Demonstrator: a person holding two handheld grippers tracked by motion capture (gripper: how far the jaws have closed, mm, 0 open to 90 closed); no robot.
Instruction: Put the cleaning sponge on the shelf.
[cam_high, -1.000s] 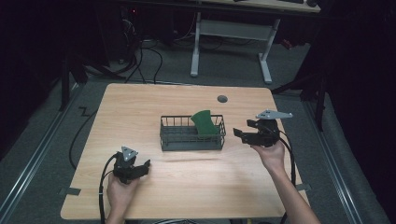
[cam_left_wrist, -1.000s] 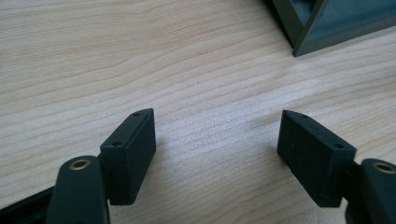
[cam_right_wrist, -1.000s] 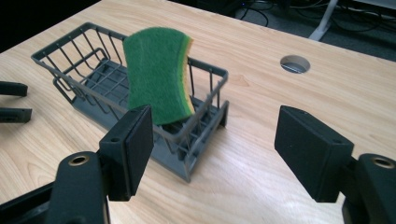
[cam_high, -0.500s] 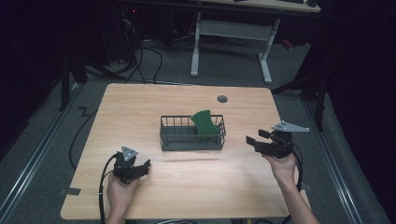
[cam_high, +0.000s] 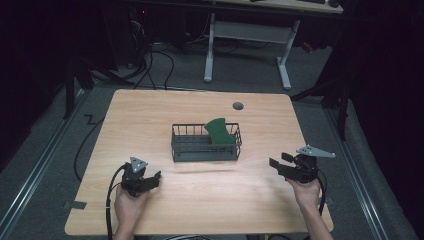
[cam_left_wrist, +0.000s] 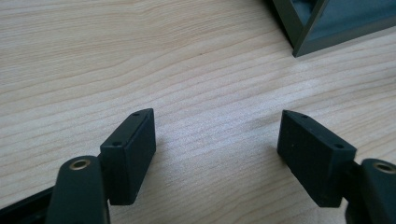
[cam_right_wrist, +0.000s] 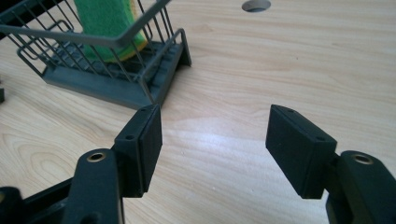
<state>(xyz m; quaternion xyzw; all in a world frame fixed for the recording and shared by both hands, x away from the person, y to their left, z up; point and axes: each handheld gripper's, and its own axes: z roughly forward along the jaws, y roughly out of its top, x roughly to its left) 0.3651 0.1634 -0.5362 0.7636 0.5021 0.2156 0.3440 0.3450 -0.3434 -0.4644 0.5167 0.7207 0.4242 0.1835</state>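
Note:
A dark wire basket (cam_high: 206, 149) stands at the middle of the wooden table (cam_high: 150, 115). A green sponge (cam_high: 219, 131) with a yellow edge leans upright in its right half, also seen as the sponge (cam_right_wrist: 106, 23) in the basket (cam_right_wrist: 116, 70) from the right gripper view. My left gripper (cam_high: 152, 178) rests low at the front left, open and empty, its jaws wide over bare wood (cam_left_wrist: 215, 135); a basket corner (cam_left_wrist: 322, 28) shows beyond. My right gripper (cam_high: 274, 165) is at the front right, open and empty (cam_right_wrist: 215, 140), pointing toward the basket.
A round cable hole (cam_high: 238, 105) lies in the table behind the basket. Cables trail from both grippers over the front edge. A desk frame (cam_high: 247, 45) and floor cables stand beyond the far edge.
My right gripper has drawn back from beside the basket toward the front right of the table and come lower. The left gripper has stayed put.

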